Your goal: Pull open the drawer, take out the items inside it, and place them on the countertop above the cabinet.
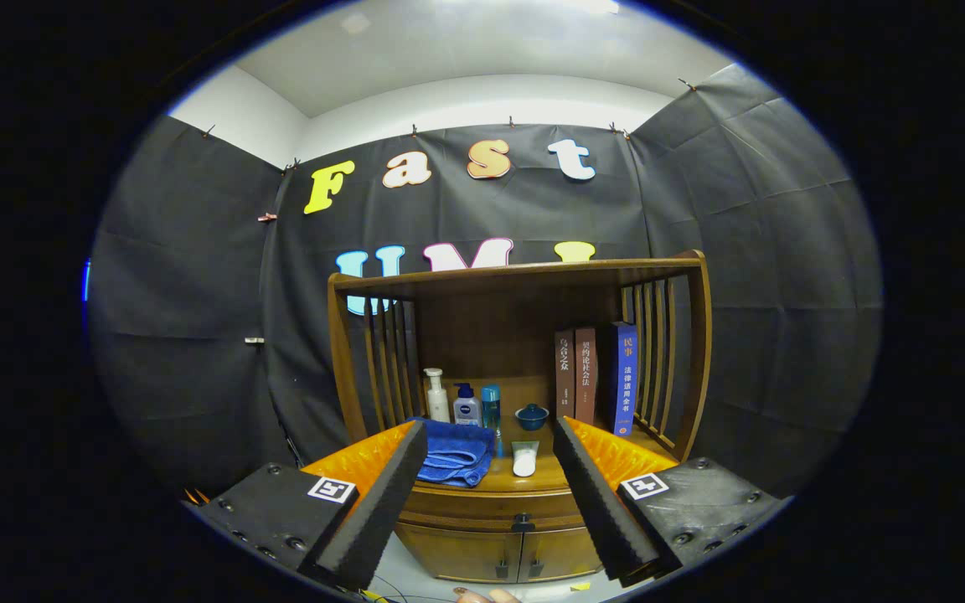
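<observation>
Foam-padded fingers: my gripper (487, 494) is released, jaws spread wide, holding nothing, well short of the cabinet.
Between my fingers: the drawer (491, 507) sits shut in the wooden cabinet (482, 553), its dark handle (522, 523) at the middle of the front.
Below the drawer: two cabinet doors, closed, each with a small dark handle.
Countertop (524, 486): just above the drawer; a folded blue towel (453, 456) lies at its left, partly behind my left finger; a small white tube (524, 459) lies near the middle.
Farther back: a white pump bottle (436, 395), a bottle with a blue label (467, 405) and a slim blue bottle (492, 409) stand in a row; a blue lidded cup (531, 416) sits to their right.
Far right: three books (596, 377) stand upright against the slatted side of the shelf (524, 272).
Drawer contents: cannot tell, hidden.
</observation>
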A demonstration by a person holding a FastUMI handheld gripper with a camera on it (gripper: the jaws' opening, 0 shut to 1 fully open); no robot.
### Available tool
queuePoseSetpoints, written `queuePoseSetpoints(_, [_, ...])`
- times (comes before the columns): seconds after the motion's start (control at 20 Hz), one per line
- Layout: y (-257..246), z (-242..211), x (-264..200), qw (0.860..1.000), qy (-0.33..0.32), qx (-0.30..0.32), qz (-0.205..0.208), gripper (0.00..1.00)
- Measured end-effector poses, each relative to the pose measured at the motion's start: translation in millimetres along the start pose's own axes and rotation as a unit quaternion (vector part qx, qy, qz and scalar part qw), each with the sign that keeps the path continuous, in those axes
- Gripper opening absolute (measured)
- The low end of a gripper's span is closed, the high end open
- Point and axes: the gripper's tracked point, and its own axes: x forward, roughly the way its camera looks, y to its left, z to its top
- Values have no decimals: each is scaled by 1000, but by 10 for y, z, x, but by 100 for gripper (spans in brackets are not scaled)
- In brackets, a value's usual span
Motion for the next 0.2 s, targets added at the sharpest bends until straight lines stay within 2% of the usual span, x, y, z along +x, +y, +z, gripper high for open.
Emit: queuePoseSetpoints(0.2, [5,13,-90,1000,-2,-2,-2,99])
